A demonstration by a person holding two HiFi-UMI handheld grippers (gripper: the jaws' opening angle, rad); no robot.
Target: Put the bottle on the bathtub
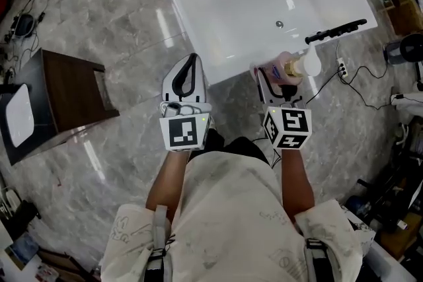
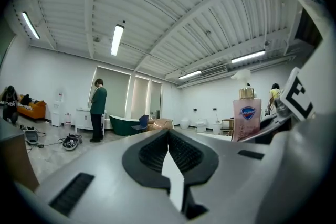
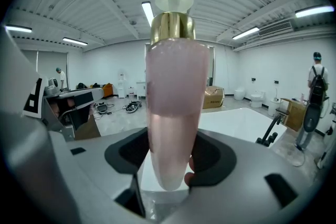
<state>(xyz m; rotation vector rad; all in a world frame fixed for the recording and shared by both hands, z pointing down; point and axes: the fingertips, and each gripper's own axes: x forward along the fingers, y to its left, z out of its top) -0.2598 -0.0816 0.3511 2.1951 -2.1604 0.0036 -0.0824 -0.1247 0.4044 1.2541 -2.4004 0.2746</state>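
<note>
A pink soap bottle [image 3: 174,97] with a gold collar and white cap stands upright between the jaws of my right gripper [image 3: 170,176], which is shut on its lower part. In the head view the bottle [image 1: 291,67] hangs at the near rim of the white bathtub [image 1: 218,56], with the right gripper [image 1: 275,84] just below it. My left gripper [image 1: 185,79] is held beside it to the left, shut and holding nothing; its jaws [image 2: 170,157] meet. In the left gripper view the bottle [image 2: 245,115] shows at the right.
A black faucet fitting [image 1: 335,30] lies on the tub's right rim, with cables [image 1: 360,86] on the floor past it. A dark wooden stool [image 1: 69,90] stands to the left on the marble floor. A person [image 2: 97,110] stands far off.
</note>
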